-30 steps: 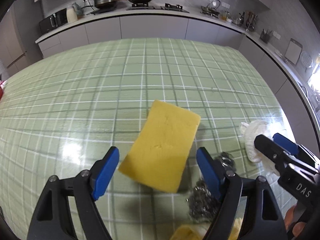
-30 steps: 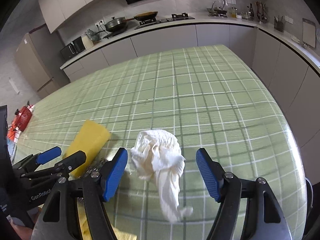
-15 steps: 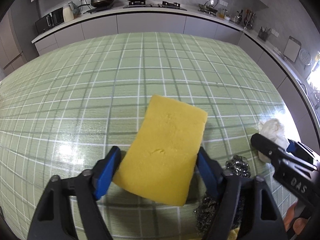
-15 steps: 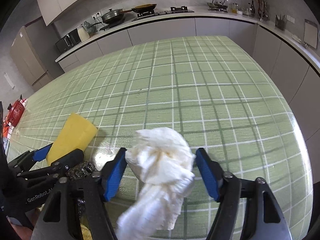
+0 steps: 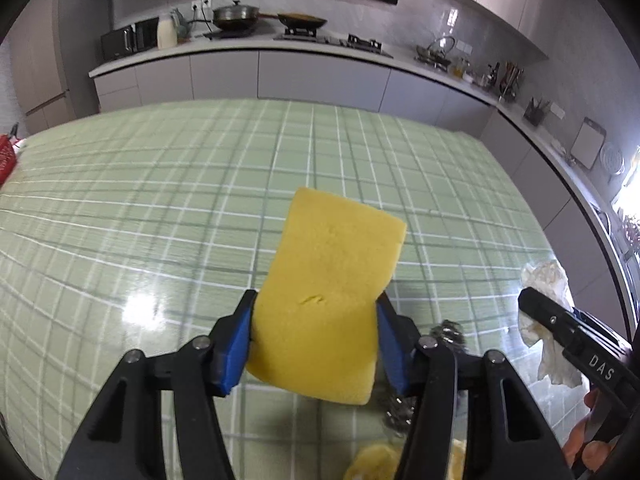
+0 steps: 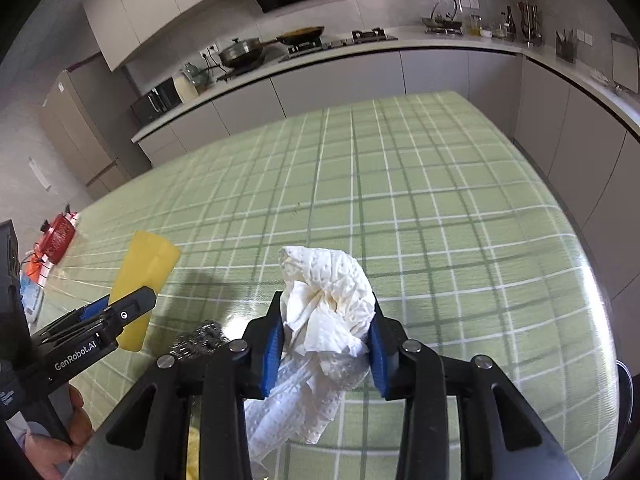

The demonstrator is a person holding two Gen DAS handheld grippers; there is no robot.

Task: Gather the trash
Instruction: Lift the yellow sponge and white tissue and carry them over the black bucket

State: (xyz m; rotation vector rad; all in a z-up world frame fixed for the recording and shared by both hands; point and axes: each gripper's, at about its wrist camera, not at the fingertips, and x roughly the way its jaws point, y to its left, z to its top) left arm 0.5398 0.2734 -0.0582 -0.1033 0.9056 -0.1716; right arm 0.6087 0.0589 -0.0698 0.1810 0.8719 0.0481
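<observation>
My left gripper (image 5: 314,342) is shut on a yellow sponge (image 5: 332,292) and holds it above the green checked table; the sponge also shows in the right wrist view (image 6: 144,276). My right gripper (image 6: 326,350) is shut on a crumpled white paper towel (image 6: 328,312), lifted off the table with a tail hanging down. The towel shows at the right edge of the left wrist view (image 5: 546,304). A steel wool scrubber (image 5: 448,332) lies on the table between the two grippers, also in the right wrist view (image 6: 196,340).
The table (image 6: 440,208) has a green checked cloth, with its right edge near grey cabinets. Something yellow (image 5: 372,464) lies at the near edge under the left gripper. A red object (image 6: 58,236) sits at the far left. A kitchen counter with pans runs behind.
Both grippers closed: the left on the sponge, the right on the paper towel. Both things are now lifted off the table.
</observation>
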